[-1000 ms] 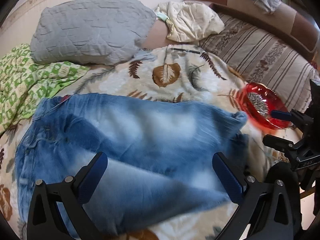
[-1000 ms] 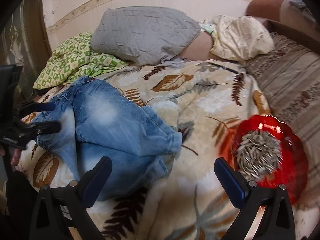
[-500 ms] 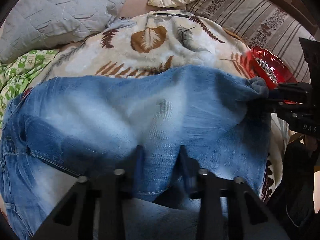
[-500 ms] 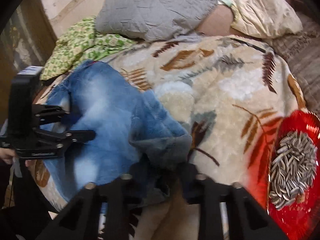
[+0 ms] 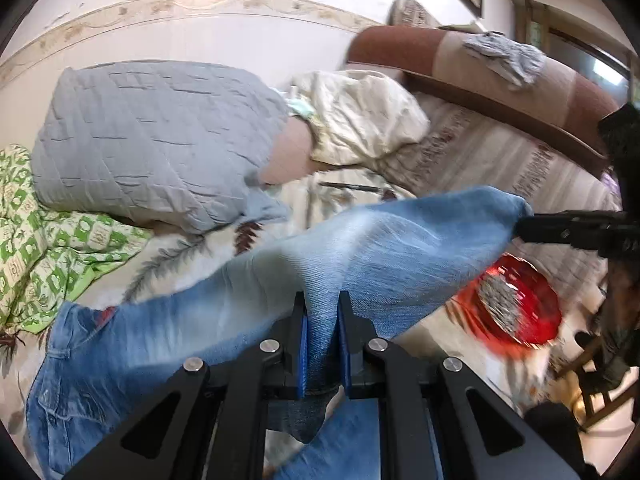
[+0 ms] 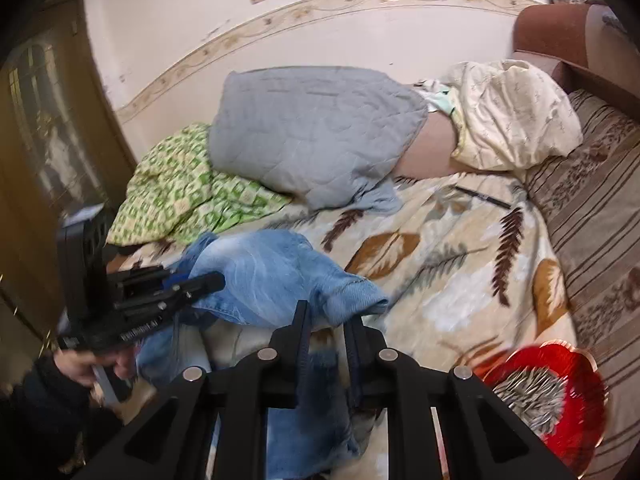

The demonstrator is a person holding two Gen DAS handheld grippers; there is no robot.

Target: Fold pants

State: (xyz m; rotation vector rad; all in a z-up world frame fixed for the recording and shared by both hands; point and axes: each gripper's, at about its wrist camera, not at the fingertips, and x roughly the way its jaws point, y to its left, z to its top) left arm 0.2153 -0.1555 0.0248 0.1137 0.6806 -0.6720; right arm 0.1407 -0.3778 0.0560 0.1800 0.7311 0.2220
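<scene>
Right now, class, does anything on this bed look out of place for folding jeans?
Yes: a red bowl of seeds sits on the blanket right beside the lifted jeans. Swinging denim could tip it and spill them.

The jeans are faded light-blue denim, paler down the middle of the leg and darker at the seams. In the left wrist view the waist end lies crumpled at lower left, while one leg rises as a taut band toward the right edge. In the right wrist view they bunch at centre-left.
</scene>
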